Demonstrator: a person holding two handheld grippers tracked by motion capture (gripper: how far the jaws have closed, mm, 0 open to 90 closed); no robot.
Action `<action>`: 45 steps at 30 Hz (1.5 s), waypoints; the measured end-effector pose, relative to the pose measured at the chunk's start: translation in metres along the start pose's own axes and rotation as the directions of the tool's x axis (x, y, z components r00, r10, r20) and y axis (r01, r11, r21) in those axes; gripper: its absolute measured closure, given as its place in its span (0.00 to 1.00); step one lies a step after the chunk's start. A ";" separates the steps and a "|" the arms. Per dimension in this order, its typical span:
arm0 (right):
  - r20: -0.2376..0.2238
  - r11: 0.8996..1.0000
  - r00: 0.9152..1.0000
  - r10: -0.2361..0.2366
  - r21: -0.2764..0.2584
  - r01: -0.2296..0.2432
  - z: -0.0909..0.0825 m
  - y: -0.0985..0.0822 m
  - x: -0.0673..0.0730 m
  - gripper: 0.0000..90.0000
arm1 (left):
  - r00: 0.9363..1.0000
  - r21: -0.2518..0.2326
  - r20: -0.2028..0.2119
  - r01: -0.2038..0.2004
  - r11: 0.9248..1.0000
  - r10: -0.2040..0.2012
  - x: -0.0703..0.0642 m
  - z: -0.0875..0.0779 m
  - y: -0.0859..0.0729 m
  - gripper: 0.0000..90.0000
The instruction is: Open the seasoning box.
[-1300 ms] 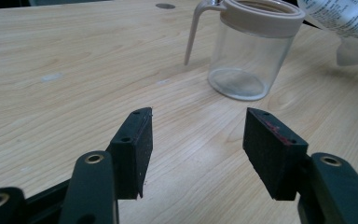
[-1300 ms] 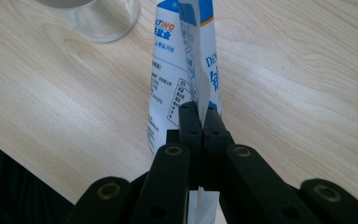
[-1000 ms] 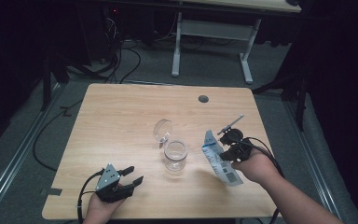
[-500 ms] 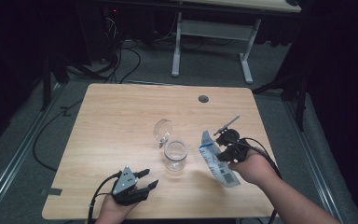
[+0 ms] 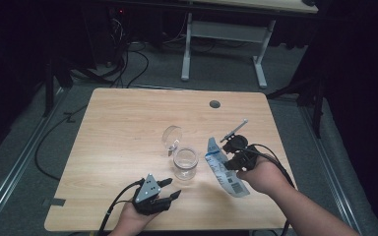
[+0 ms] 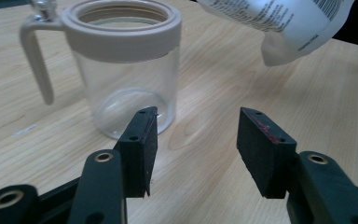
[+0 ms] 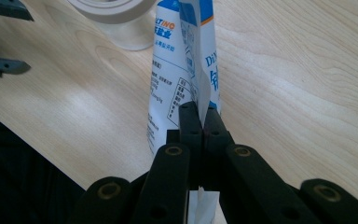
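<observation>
Your right gripper (image 5: 225, 156) is clamped on the white pouch (image 5: 224, 169), held just right of the jar (image 5: 185, 163). Your left gripper (image 5: 170, 189) is released, jaws apart, near the jar's front.

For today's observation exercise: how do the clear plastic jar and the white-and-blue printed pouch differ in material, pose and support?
The clear plastic jar is rigid and see-through; the white-and-blue printed pouch is soft and opaque. The jar stands upright on the wooden table; the pouch hangs tilted. Nothing grips the jar; the right hand-held gripper pinches the pouch. Both sit near the table's front edge.
</observation>
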State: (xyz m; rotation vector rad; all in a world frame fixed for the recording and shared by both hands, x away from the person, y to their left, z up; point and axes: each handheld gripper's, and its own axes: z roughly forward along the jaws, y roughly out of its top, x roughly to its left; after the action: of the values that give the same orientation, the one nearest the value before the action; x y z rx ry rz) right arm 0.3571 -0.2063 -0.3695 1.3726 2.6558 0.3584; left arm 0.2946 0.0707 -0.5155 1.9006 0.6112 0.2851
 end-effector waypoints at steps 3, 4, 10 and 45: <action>-0.005 1.000 1.000 -0.008 0.001 0.008 -0.001 0.001 0.002 1.00 | 1.000 0.010 0.020 -0.007 1.000 0.007 -0.005 0.004 0.002 0.52; -0.010 1.000 1.000 -0.006 0.001 0.006 -0.002 0.001 0.004 1.00 | 1.000 0.003 0.026 -0.013 1.000 0.013 -0.007 0.006 0.003 0.51; -0.015 1.000 1.000 -0.003 0.000 0.003 -0.005 0.001 0.009 1.00 | 0.998 -0.017 0.057 -0.031 0.999 0.032 -0.017 0.013 0.007 0.49; -0.027 1.000 0.999 -0.023 0.003 0.023 -0.009 0.015 0.040 1.00 | 0.986 -0.027 0.138 -0.095 0.995 0.098 -0.046 0.041 0.012 0.43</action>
State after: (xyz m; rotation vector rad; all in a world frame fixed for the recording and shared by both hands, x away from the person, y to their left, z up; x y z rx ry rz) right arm 0.3436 -0.1664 -0.3566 1.3471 2.6924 0.3725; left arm 0.2783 0.0100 -0.5175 1.9150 0.4221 0.2181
